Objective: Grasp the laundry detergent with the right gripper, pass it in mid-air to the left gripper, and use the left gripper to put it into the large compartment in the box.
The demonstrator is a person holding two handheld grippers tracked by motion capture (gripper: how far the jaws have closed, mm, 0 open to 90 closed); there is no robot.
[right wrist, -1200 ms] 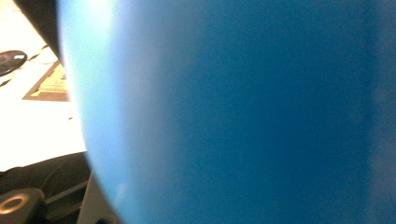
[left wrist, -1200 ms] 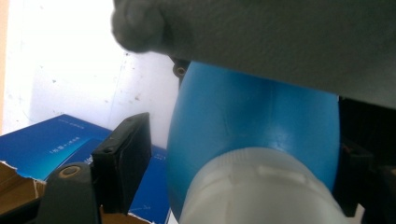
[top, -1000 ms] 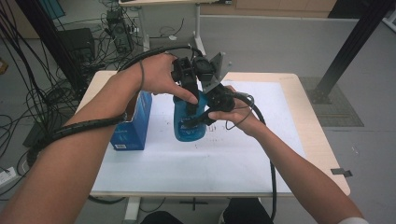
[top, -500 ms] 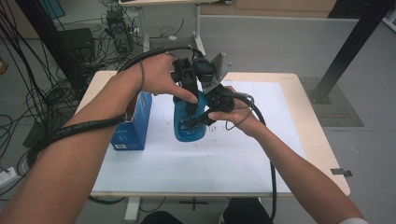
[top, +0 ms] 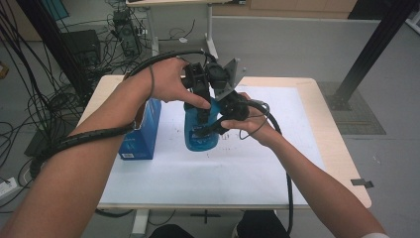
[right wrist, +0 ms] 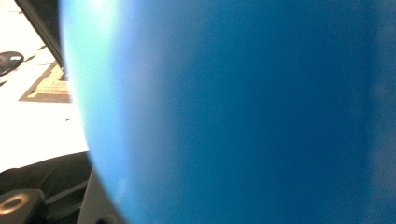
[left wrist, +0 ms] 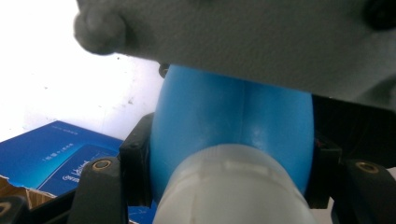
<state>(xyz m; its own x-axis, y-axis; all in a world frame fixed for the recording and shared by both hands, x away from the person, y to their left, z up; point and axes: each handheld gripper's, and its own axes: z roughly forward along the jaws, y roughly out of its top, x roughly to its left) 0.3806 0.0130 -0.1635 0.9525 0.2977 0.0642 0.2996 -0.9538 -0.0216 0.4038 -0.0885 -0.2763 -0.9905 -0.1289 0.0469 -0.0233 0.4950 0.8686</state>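
A blue bottle [top: 200,138] with a white cap [left wrist: 233,186] stands on the white sheet at the middle of the table. My left gripper [top: 199,106] comes down from above and is shut on the bottle's top; in the left gripper view its black jaws press both sides of the blue bottle [left wrist: 224,121] just below the cap. My right gripper [top: 208,130] reaches in from the right and is shut on the bottle's body. In the right gripper view the bottle [right wrist: 233,112] is very close, its blue wall blurred.
A blue carton [top: 142,133] stands upright just left of the bottle, also seen as the carton [left wrist: 56,158] in the left gripper view. The white sheet [top: 198,173] covers most of the wooden table [top: 341,163]. Cables and equipment lie on the floor to the left and behind.
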